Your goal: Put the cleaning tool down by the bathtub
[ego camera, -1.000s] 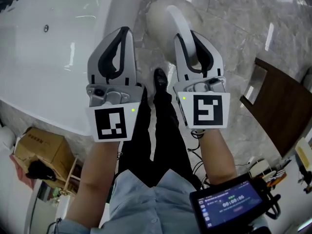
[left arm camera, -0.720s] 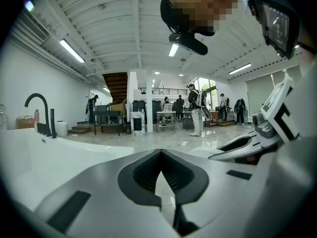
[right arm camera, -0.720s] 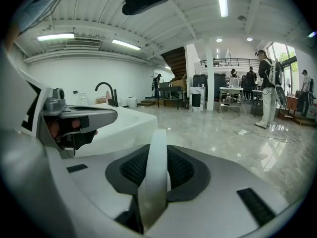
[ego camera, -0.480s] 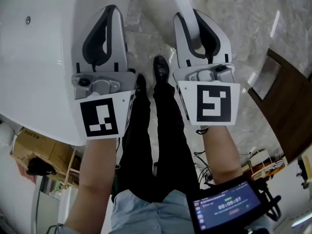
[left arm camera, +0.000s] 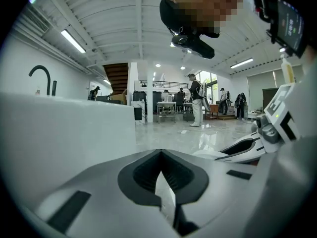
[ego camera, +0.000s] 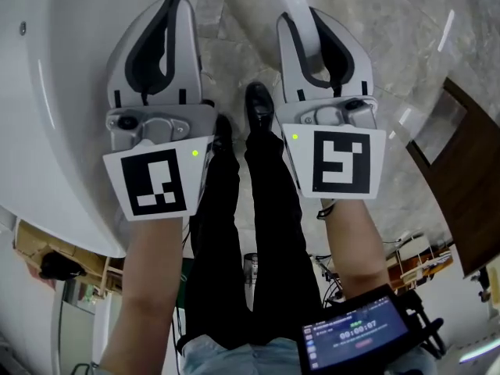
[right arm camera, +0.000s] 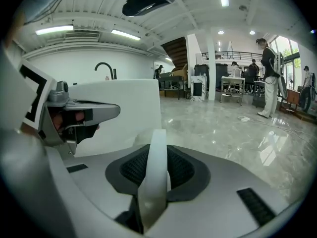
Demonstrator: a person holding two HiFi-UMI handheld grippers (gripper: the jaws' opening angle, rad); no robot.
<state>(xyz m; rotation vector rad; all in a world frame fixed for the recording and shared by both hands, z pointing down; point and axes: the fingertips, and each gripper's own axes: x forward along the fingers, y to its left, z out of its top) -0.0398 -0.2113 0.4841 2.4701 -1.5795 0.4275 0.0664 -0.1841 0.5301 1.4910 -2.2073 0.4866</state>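
My head view shows both arms held out over the marble floor, with the white bathtub filling the left side and the left tongs over its curved rim. My black shoe stands on the floor between the two grippers.

The right gripper view settles what the head view only hints at. The right tongs are clamped on the white handle of the cleaning tool, which stands up between the ribbed pads. The bathtub's outer wall is just beside it on the left. In the head view the handle runs off the top edge, so I cannot see its working end.

The left gripper view shows those jaws closed together at the tips with nothing between them.

Only the gripper views give me the black faucet above the tub and the people standing far back in the hall.

For writing, each cube carries a black square marker, no letters. The screen at my right forearm shows a timer line too small to read.

Open floor lies ahead and to the right. A brown panel bounds the right side, and a cardboard box sits under the tub's near edge.
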